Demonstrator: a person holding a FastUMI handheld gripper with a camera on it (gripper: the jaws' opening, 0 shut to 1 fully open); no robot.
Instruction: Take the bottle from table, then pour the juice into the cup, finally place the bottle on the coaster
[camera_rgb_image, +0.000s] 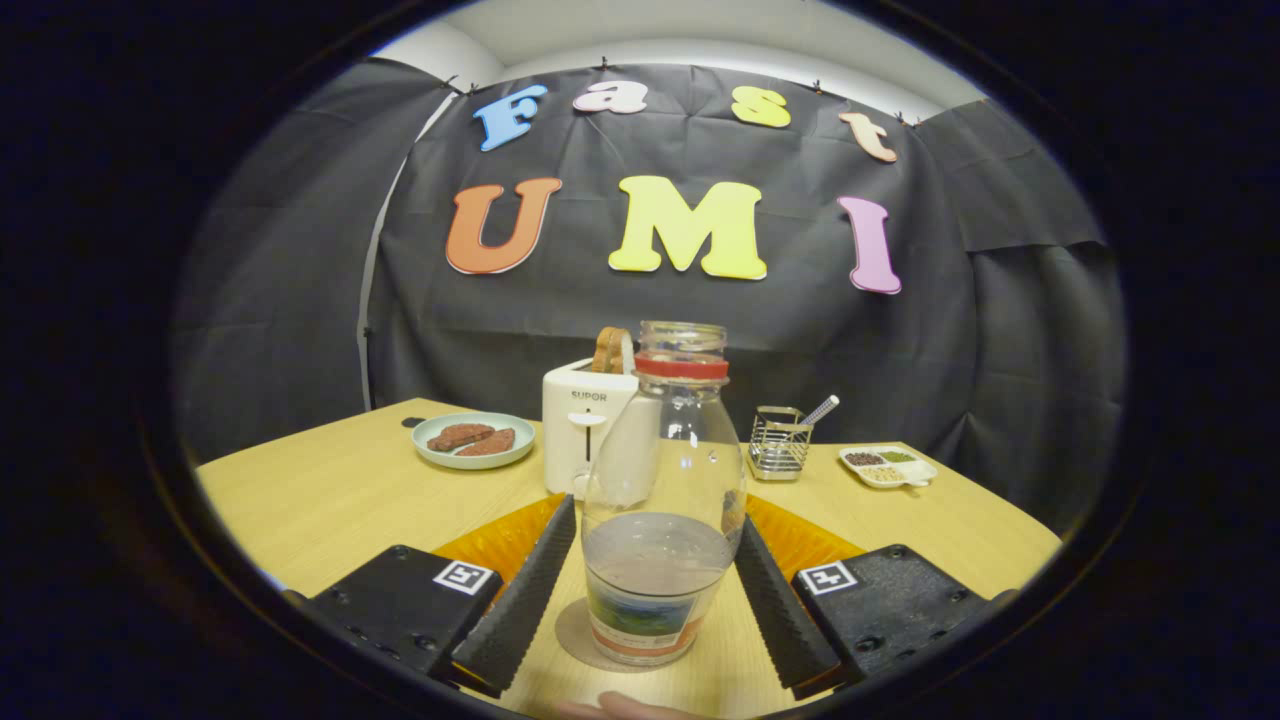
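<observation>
Hand-held gripper (650, 585) fingers flank the bottle (663, 500), seemingly clamping its sides, as it stands on the coaster (575, 635) near the table's (330, 500) front edge. To finish cleanly, open the fingers evenly and withdraw straight back, avoiding tipping it.

Hidden behind the bottle

The bottle (663, 500) covers most of the coaster (572, 632) and part of the toaster (585, 425); the tray's (888, 466) contents are too small to tell.

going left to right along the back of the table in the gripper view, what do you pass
Plate with brown slices → white toaster → wire rack → divided dish. Nearer, the bottle stands on the coaster between the gripper fingers.
</observation>
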